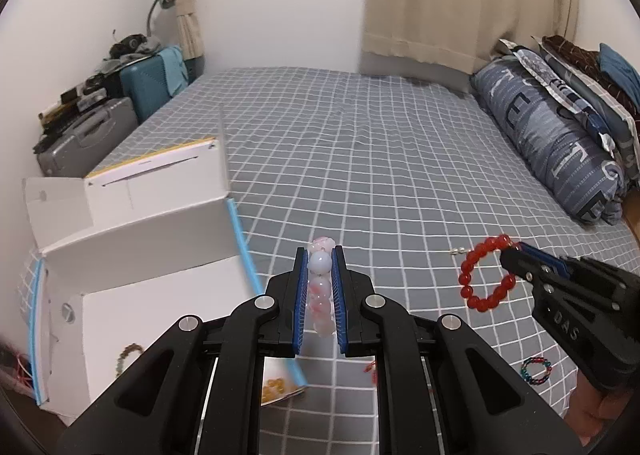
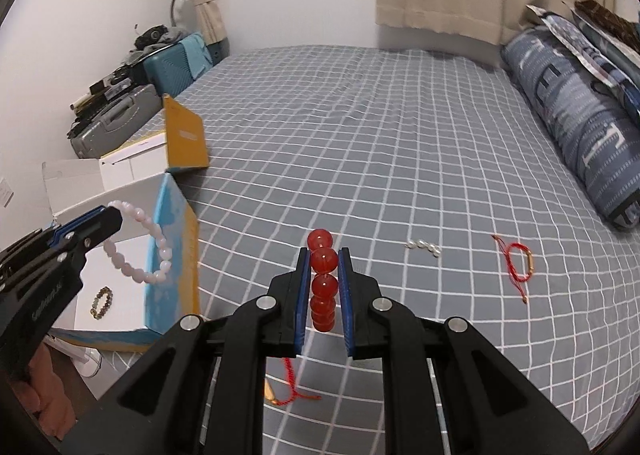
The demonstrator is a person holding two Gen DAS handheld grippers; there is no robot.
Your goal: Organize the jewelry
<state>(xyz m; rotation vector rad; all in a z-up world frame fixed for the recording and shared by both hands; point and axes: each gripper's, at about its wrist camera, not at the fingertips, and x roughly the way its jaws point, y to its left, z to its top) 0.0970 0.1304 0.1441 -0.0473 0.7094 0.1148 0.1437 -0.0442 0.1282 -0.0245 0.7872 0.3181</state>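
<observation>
My left gripper [image 1: 320,255] is shut on a pale pink bead bracelet [image 1: 320,287], held in the air over the grey checked bed; the right wrist view shows that gripper [image 2: 110,215] with the bracelet [image 2: 160,251] hanging beside the open white box [image 2: 120,247]. My right gripper [image 2: 323,255] is shut on a red bead bracelet [image 2: 323,283]; in the left wrist view it [image 1: 508,255] holds the red loop [image 1: 484,275] at the right. A brown bead bracelet [image 2: 102,301] lies inside the box.
On the bed lie a small pearl piece [image 2: 423,246], a red cord bracelet [image 2: 518,261], a red string piece [image 2: 292,383] and a dark multicoloured bracelet [image 1: 536,370]. Amber beads [image 1: 274,387] lie by the box. A rolled quilt [image 2: 580,123] fills the right side; suitcases [image 2: 116,115] stand left.
</observation>
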